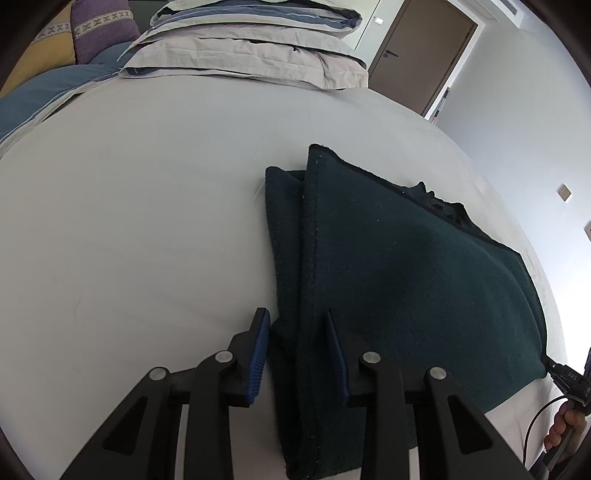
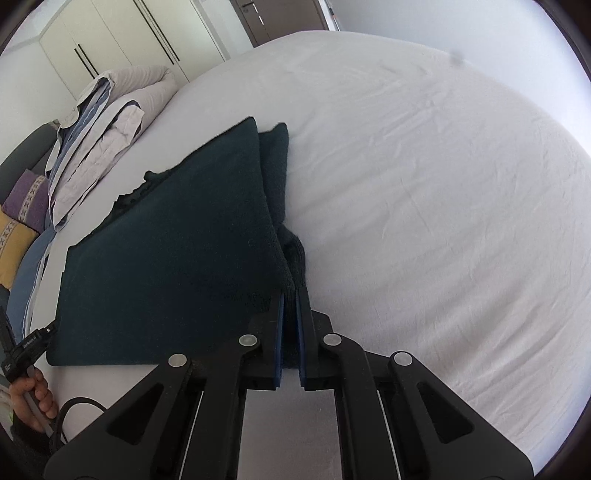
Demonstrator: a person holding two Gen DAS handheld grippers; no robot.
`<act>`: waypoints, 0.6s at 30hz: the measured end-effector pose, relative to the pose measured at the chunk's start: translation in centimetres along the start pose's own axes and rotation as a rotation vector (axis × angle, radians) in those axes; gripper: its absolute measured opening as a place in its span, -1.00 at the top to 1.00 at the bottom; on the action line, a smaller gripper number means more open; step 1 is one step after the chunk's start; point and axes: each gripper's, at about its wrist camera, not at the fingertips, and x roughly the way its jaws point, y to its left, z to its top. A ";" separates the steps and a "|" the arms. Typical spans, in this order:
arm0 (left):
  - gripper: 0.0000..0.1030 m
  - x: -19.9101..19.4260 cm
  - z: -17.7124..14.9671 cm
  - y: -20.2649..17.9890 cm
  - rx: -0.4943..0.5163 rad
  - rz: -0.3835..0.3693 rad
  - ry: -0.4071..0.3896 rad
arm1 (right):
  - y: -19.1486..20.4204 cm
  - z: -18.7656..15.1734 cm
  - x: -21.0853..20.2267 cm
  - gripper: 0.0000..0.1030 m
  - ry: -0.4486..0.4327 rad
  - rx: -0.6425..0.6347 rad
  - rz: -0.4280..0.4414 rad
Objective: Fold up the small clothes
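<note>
A dark green garment (image 1: 388, 266) lies folded on the white bed sheet (image 1: 129, 221). My left gripper (image 1: 297, 321) is open, its fingers astride the garment's left folded edge, which runs between the blue pads. In the right wrist view the garment (image 2: 177, 251) lies to the left. My right gripper (image 2: 290, 295) is shut on the garment's near right corner, with fabric pinched between the blue pads.
Folded grey and blue bedding (image 1: 251, 48) is stacked at the head of the bed, also in the right wrist view (image 2: 96, 147). Purple and yellow cushions (image 1: 99, 29) lie beside it. A brown door (image 1: 424, 55) and white wardrobes (image 2: 122, 40) stand beyond.
</note>
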 end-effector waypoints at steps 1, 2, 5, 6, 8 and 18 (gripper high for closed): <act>0.35 0.0 0.0 0.0 -0.002 -0.001 0.001 | -0.1 0.1 0.1 0.91 -0.001 0.007 0.010; 0.34 0.0 0.0 0.1 -0.006 -0.003 0.003 | -0.1 0.1 0.2 0.91 0.001 0.002 0.006; 0.31 -0.1 0.1 0.2 -0.012 0.002 0.005 | 0.9 -0.1 0.4 0.90 0.003 -0.059 -0.031; 0.31 -0.2 0.1 0.1 -0.015 0.004 0.005 | 1.0 -0.1 0.3 0.88 -0.002 -0.068 -0.034; 0.30 -1.0 0.2 0.0 -0.023 0.017 -0.010 | 0.9 -0.1 -0.1 0.83 0.001 -0.063 -0.033; 0.08 -5.0 3.1 -3.8 0.081 0.037 -0.161 | 5.0 1.9 -5.2 0.25 -0.101 -0.053 0.084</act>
